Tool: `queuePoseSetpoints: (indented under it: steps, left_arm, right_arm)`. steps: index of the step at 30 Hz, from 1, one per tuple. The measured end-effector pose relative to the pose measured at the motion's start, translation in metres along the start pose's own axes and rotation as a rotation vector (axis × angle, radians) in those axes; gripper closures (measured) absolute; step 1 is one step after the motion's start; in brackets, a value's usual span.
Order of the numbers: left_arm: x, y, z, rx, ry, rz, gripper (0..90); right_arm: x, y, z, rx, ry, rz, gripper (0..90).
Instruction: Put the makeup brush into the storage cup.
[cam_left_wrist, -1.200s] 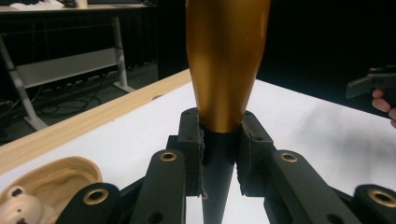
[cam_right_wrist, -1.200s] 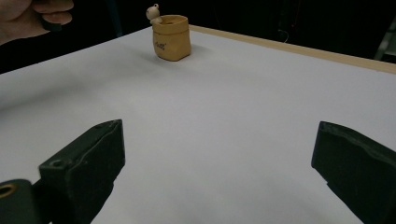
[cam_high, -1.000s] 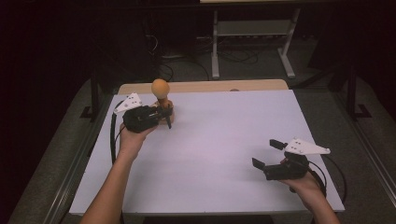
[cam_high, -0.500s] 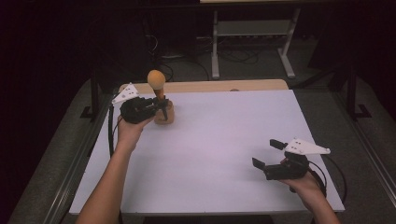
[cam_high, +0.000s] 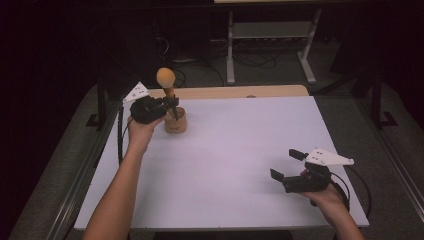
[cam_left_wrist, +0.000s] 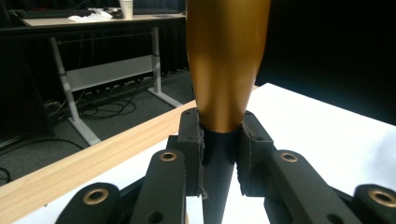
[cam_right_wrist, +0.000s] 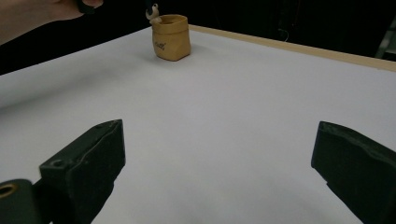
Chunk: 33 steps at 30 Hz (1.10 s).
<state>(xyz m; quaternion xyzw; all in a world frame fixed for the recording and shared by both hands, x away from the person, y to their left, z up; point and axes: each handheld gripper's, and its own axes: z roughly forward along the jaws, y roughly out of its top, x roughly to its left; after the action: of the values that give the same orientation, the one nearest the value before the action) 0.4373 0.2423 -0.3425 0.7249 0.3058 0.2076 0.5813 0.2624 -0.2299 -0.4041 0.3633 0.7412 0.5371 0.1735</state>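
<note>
The white table (cam_high: 225, 165) is brightly lit from above; the surroundings are left dark, and nearby jaws are blurred.

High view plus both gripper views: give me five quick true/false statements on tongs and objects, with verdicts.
1. The left tongs are shut on the gold-headed tool. True.
2. The right tongs grip the tan cup. False: they are open, holding nothing, well apart from it.
3. The tool's gold head is above the cup. True.
4. The cup lies tipped over. False: it stands upright.
5. The cup sits at the table's near right corner. False: far left.
</note>
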Motion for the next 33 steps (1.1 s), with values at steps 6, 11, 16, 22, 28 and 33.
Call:
queuePoseSetpoints:
  steps: [6, 11, 16, 22, 28, 33]
  left_arm:
    - [0.008, -0.003, 0.009, -0.015, 0.019, -0.008, 74.1]
    - [0.013, -0.010, 0.016, -0.004, 0.037, -0.005, 74.0]
    - [0.019, -0.017, 0.021, -0.001, 0.055, -0.021, 74.0]
    - [0.025, -0.024, 0.024, 0.012, 0.067, -0.041, 73.9]
    - [0.027, -0.029, 0.029, 0.036, 0.068, -0.036, 73.9]
    - [0.029, -0.032, 0.030, 0.048, 0.068, -0.037, 73.8]
  right_arm:
    - [-0.001, -0.001, 0.000, 0.000, 0.002, 0.002, 2.4]
    - [-0.001, -0.001, 0.000, 0.001, 0.005, 0.006, 2.5]
    - [-0.001, -0.001, 0.000, -0.001, 0.005, 0.008, 2.5]
    - [-0.003, -0.002, 0.000, 0.000, 0.006, 0.007, 2.5]
    - [-0.003, -0.002, 0.000, 0.002, 0.005, 0.006, 2.5]
    - [-0.002, -0.002, 0.000, 0.000, 0.007, 0.006, 2.5]
